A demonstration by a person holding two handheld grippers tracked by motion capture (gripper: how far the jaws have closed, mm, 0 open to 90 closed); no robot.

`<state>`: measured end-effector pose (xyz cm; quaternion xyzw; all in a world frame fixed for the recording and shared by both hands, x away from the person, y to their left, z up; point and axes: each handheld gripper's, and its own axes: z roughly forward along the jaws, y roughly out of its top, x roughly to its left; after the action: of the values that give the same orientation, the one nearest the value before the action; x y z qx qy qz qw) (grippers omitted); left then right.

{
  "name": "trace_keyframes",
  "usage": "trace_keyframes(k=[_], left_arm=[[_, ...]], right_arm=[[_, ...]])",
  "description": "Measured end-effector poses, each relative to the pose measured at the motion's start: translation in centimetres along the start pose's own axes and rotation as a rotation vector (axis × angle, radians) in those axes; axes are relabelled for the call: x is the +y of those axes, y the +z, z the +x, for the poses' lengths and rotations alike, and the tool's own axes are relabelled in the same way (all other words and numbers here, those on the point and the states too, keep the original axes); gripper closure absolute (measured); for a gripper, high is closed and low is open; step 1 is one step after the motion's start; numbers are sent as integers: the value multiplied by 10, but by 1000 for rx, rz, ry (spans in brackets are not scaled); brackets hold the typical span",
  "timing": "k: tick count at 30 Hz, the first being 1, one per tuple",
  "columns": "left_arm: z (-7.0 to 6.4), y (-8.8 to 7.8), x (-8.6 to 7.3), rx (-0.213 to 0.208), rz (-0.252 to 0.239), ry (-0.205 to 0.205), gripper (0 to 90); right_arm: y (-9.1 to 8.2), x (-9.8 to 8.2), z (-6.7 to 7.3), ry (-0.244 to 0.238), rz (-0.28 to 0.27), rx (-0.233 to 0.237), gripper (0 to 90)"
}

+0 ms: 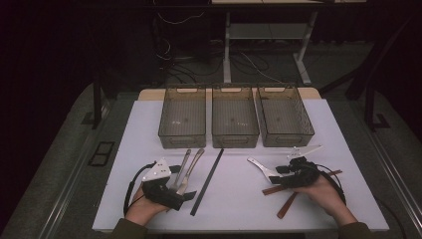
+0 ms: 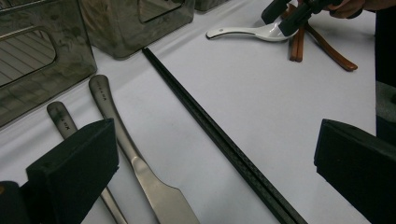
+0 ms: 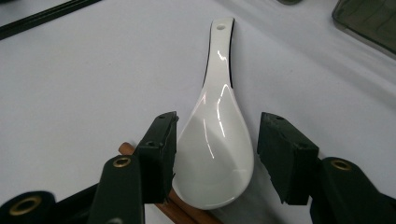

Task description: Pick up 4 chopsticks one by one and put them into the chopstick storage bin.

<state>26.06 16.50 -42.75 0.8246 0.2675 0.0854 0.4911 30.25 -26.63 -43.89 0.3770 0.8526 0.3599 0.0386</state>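
A: High view first. Where's the work?
B: Right tongs [image 1: 278,171] low over the white spoon [image 1: 262,168] on the tabletop [image 1: 234,189], right of centre. Brown chopsticks [image 1: 288,191] under and behind that hand. Left tongs [image 1: 185,188] near front edge, beside two metal utensils [image 1: 188,167]. Black chopsticks [image 1: 208,180] lie btwn the two sides. Three clear bins [image 1: 235,122] in a row at the back.
A: Left gripper view?
B: Left tongs [image 2: 212,163] released, jaws wide apart, nothing btwn the pads. Metal utensils [image 2: 126,154] by its left jaw, black chopsticks [image 2: 219,137] run diagonally btwn the jaws. Spoon [image 2: 252,31] far off w/ right tongs over its bowl.
A: Right gripper view?
B: Right tongs [image 3: 215,156] straddle the spoon [image 3: 217,140] bowl, handle pointing away. Left pad at or just beside the bowl edge, right pad apart w/ a gap. Not clenched on it yet. Brown chopsticks [image 3: 177,210] peek out under the bowl.
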Motion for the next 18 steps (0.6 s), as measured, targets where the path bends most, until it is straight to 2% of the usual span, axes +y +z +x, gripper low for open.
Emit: trace_keyframes(k=[11,18], left_arm=[[0,0,0,-3,1,0,0],[0,0,0,-3,3,-1,0]], right_arm=[[6,-1,4,-17,38,-3,524],[7,0,5,-17,41,-1,600]])
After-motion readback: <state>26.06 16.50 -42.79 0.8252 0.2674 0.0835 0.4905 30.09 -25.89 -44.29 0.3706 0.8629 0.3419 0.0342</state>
